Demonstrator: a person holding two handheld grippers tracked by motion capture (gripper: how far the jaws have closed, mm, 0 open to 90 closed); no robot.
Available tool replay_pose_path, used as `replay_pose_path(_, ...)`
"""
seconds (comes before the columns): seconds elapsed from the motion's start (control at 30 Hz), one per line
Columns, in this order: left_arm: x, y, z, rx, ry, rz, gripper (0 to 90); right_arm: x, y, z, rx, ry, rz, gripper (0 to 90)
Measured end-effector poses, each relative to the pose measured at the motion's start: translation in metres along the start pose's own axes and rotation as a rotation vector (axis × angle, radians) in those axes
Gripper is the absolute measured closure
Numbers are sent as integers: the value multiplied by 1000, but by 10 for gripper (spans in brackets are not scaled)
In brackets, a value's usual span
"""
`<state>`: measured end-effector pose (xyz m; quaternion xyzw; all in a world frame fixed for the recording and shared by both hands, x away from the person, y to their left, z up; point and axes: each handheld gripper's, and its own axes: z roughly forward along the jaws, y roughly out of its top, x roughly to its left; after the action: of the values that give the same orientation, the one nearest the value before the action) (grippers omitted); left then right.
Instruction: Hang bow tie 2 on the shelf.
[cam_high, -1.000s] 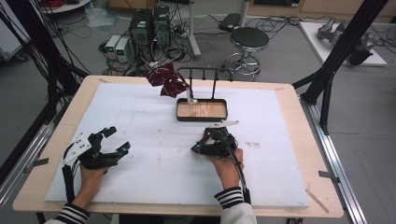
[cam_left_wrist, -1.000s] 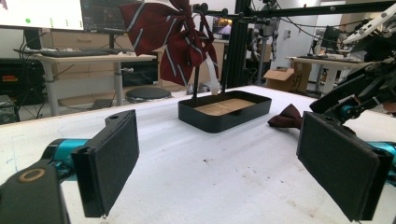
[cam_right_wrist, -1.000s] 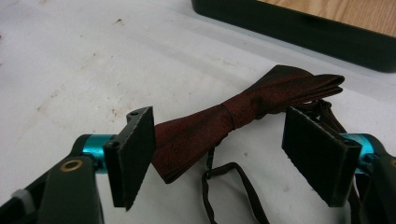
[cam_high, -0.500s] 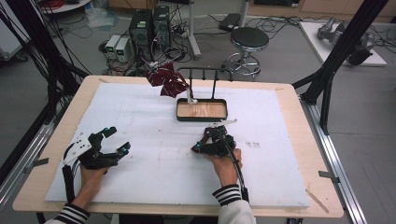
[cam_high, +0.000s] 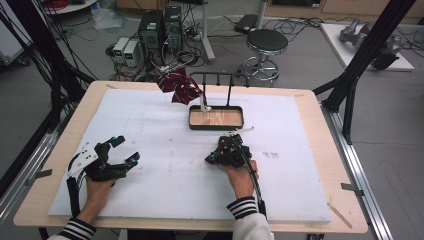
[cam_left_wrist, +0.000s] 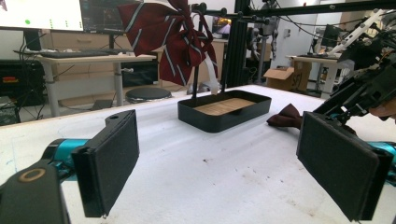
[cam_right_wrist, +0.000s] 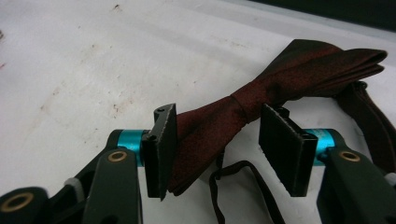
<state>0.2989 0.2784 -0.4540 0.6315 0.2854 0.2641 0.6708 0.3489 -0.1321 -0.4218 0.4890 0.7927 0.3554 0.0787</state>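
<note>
Near the middle of the white table (cam_high: 150, 125), just short of the black tray (cam_high: 216, 118) with its wooden floor, my right gripper (cam_right_wrist: 217, 140) straddles a dark red bow tie (cam_right_wrist: 280, 79) lying flat on the sheet. Its jaws have just been closing and stand about half apart; the left pad touches the near wing, the right pad is still clear of the cloth, so nothing is gripped yet. The tie's thin strap (cam_right_wrist: 233, 186) loops beneath. My left gripper (cam_left_wrist: 233, 158), by the table's left edge, gapes wide and holds nothing. A striped maroon bow (cam_left_wrist: 173, 37) hangs from the tray's black rack (cam_high: 220, 77). I can read no writing anywhere.
</note>
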Motion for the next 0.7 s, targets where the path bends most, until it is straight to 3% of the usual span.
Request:
replay_pose_path(0.17, 0, 0, 0, 2, 2, 0, 135, -1, 0, 2, 10, 2, 2, 507)
replay_pose_path(0.7, -1, 0, 0, 4, 3, 7, 136, -1, -1, 6, 45, -14, -17, 792)
